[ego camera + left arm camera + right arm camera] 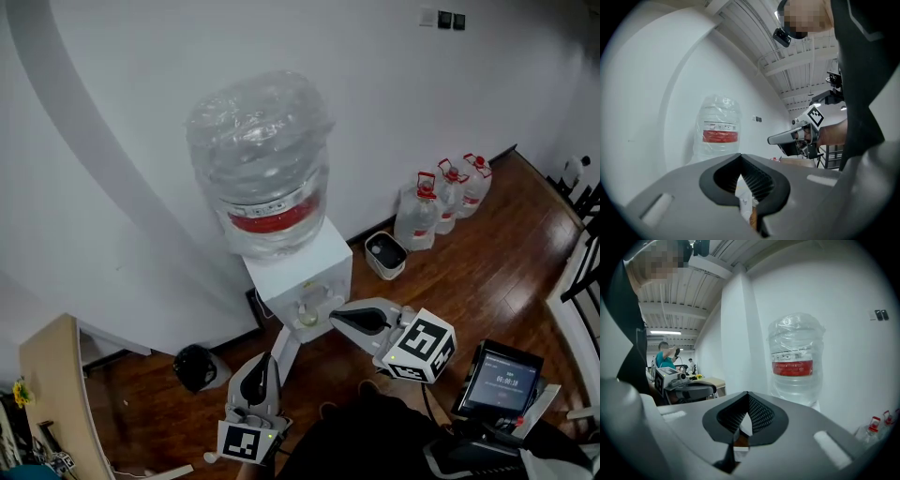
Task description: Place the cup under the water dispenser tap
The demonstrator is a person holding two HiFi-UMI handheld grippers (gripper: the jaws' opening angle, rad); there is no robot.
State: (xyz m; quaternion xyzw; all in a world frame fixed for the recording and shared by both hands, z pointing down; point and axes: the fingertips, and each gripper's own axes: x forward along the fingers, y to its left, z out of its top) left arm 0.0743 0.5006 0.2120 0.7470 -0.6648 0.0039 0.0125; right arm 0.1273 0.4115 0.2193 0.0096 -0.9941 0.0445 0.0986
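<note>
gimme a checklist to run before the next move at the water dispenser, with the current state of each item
1. Left gripper ready to grasp: not ok, jaws shut, nothing between them.
2. Right gripper ready to grasp: not ok, jaws shut and empty.
3. Either gripper holding a cup: not ok, neither does.
4. Tap recess free: cannot tell; a small pale thing sits in the dispenser recess, too small to identify.
5. Bottle upright on the dispenser: ok.
6. Grippers apart from each other: ok.

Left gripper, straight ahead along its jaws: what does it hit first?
Probably the water dispenser, low on its white front. The left gripper aims at it, jaws shut; depth is unclear.
</note>
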